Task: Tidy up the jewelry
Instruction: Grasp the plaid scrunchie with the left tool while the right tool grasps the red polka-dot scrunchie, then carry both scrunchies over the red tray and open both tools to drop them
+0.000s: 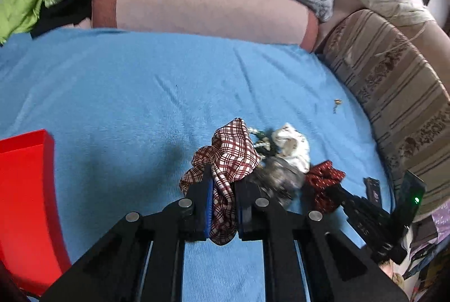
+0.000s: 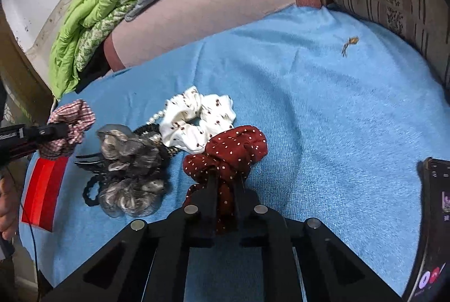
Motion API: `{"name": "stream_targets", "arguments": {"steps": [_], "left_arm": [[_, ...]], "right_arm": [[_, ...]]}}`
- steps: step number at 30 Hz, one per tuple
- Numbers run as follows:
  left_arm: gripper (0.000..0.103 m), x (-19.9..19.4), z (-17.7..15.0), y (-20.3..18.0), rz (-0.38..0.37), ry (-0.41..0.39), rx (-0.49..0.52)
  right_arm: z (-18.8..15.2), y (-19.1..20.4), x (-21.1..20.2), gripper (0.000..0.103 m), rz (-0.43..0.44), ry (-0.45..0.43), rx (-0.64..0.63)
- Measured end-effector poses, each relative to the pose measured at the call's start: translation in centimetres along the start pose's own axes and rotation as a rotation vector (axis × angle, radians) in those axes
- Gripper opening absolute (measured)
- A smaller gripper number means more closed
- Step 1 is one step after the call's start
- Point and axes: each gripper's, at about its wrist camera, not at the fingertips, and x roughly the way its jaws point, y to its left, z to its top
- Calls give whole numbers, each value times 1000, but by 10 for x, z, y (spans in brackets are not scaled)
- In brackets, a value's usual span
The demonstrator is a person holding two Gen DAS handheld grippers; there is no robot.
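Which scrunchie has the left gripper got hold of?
The red-and-white checked scrunchie, pinched in the left gripper. The dark red dotted scrunchie is in the right gripper; the white scrunchie and grey scrunchie lie free.

Scrunchies [image 2: 197,119] on bedsheet [image 2: 309,105]

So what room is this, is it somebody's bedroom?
Probably a bedroom, yes. Everything lies on a bed with a blue sheet, there is a pink pillow at its head, and a green quilt is bundled up beside it.
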Motion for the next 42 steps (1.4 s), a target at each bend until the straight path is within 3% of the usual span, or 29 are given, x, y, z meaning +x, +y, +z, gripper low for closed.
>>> {"name": "stream_targets", "arguments": {"steps": [9, 13, 19, 28, 34, 42], "left_arm": [[12, -72, -37, 4, 92, -108, 73], [12, -102, -49, 39, 172, -147, 63], [12, -126, -61, 118, 282, -151, -44], [12, -132, -60, 222, 386, -135, -160], [12, -108, -47, 279, 424, -102, -215], [12, -77, -37, 329, 451, -50, -260]], "right_arm": [[-8, 31, -43, 10, -31, -101, -74], [-12, 66, -60, 10, 36, -101, -111], [-7, 143, -52, 10, 184, -31, -198], [8, 270, 12, 10, 379, 121, -267], [2, 343, 75, 10, 422, 226, -323], [1, 389, 142, 10, 428, 299, -327]]}}
